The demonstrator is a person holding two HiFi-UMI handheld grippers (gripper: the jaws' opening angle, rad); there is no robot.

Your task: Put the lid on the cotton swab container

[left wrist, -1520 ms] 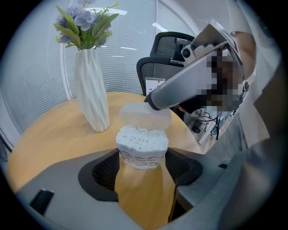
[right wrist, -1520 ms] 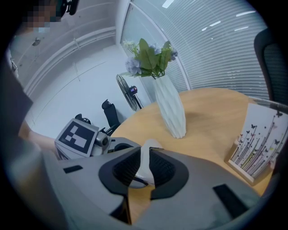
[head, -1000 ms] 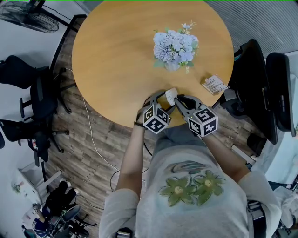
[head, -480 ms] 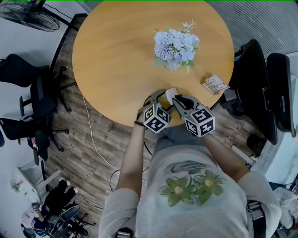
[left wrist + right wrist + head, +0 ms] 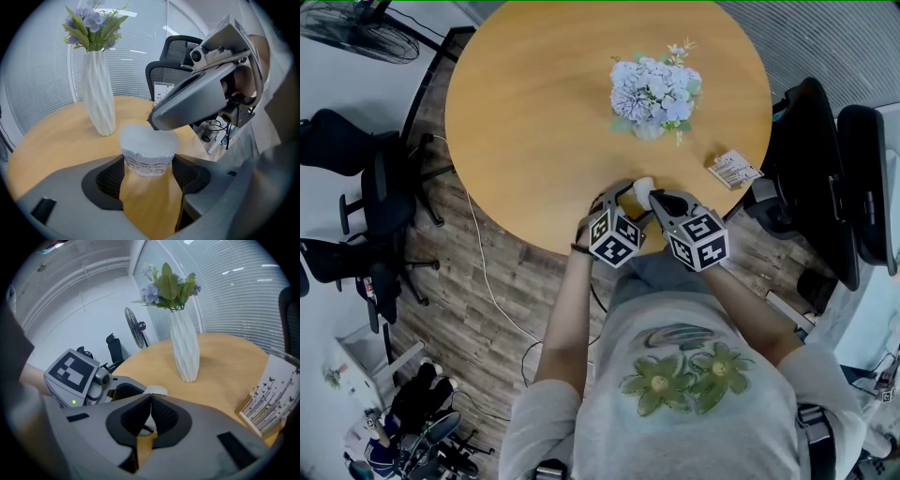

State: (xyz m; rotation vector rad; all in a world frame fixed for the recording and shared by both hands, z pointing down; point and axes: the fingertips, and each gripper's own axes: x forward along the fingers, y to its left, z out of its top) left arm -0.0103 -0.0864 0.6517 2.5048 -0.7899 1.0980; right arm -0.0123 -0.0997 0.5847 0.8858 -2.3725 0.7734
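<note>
Surface: I see a round wooden table (image 5: 534, 122).
Left gripper (image 5: 150, 177): wide, pads gripping the cotton swab container (image 5: 147, 165).
Right gripper (image 5: 150, 401): jaws just closed, empty, tips at the lid (image 5: 149, 139).

The cotton swab container (image 5: 149, 154) is frosted white, the vase (image 5: 99, 89) ribbed white.

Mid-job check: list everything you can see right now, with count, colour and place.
table: one, round, light wood, centre.
vase of flowers: one, white vase, blue-white blooms, on the table.
card box: one, white, table's right edge.
cotton swab container: one, frosted white, lid on top, table's near edge.
chairs: several, black, both sides of table.
fan: one, black, top-left floor.
cable: one, white, floor left.
left gripper: grey, shut on the container.
right gripper: grey, jaws just closed, empty, tip by the lid.
</note>
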